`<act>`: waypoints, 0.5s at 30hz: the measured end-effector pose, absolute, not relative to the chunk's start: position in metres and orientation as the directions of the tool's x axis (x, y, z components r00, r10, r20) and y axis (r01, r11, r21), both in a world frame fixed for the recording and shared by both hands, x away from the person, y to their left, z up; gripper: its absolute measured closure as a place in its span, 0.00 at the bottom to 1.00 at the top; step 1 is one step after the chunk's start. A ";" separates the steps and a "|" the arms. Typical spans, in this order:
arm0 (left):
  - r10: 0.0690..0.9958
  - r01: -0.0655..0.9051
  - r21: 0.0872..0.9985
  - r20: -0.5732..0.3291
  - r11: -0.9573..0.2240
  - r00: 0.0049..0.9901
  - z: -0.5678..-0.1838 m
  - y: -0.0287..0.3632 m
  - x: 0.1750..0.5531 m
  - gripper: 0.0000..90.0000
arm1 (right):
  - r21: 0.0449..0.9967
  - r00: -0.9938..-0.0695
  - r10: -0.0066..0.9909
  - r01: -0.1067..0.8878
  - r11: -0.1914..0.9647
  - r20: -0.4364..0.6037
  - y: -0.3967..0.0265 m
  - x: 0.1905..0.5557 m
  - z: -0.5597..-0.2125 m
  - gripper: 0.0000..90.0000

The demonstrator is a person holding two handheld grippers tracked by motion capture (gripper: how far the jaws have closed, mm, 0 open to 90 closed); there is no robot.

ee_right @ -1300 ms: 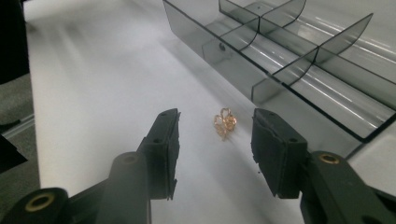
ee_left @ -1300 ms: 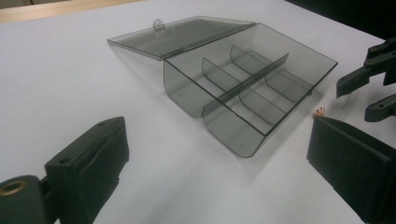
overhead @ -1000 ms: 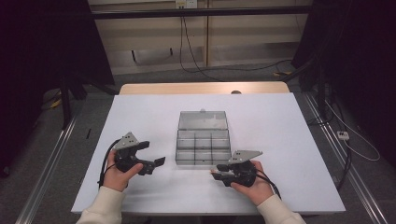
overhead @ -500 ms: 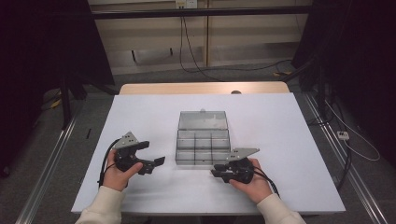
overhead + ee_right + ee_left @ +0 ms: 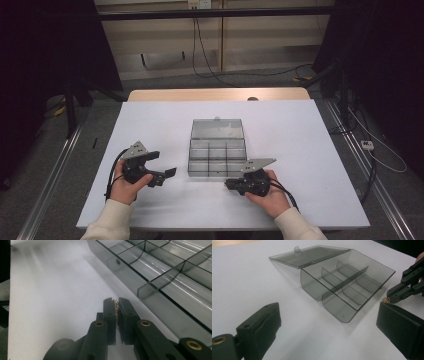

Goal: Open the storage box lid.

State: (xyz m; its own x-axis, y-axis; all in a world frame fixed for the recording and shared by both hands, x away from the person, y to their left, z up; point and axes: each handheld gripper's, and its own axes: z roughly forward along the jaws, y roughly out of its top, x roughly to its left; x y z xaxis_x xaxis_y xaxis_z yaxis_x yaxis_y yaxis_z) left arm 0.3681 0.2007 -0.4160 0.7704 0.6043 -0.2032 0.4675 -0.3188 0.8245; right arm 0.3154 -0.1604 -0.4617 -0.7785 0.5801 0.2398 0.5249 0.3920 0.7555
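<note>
A clear smoky-grey compartment box [image 5: 217, 172] lies mid-table with its lid [image 5: 217, 128] folded back flat; its divided cells [image 5: 352, 287] look empty. My right gripper [image 5: 228, 184] rests on the table at the box's near right corner. Its jaws have just been closing and now pinch a tiny brass-coloured piece [image 5: 115, 304], also seen at the jaw tip [image 5: 386, 299]. My left gripper [image 5: 163, 165] is held left of the box, pointing toward it, jaws wide open with nothing between them [image 5: 329, 322].
The white table top [image 5: 300, 135] has bare room on all sides of the box. A wooden strip [image 5: 215, 94] runs along the far edge. Cables [image 5: 280, 72] trail on the floor beyond, and metal rails [image 5: 50, 175] flank the table.
The right gripper's jaws have drawn together onto the small brass piece. Both hands stay where they were, and the left gripper remains open.
</note>
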 end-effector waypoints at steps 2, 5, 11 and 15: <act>0.605 0.468 0.825 -0.203 -0.318 0.770 -0.416 0.201 0.368 0.06 | 0.755 -0.783 0.576 0.520 0.399 0.235 -0.159 0.315 -0.462 0.94; 0.605 0.469 0.825 -0.205 -0.317 0.769 -0.416 0.201 0.368 0.06 | 0.754 -0.790 0.569 0.513 0.410 0.228 -0.158 0.314 -0.462 0.96; 0.608 0.470 0.824 -0.203 -0.318 0.768 -0.416 0.201 0.368 0.06 | 0.747 -0.795 0.566 0.508 0.428 0.217 -0.156 0.314 -0.462 0.99; 0.607 0.470 0.824 -0.204 -0.317 0.768 -0.416 0.202 0.368 0.06 | 0.748 -0.800 0.560 0.505 0.430 0.217 -0.155 0.314 -0.462 0.99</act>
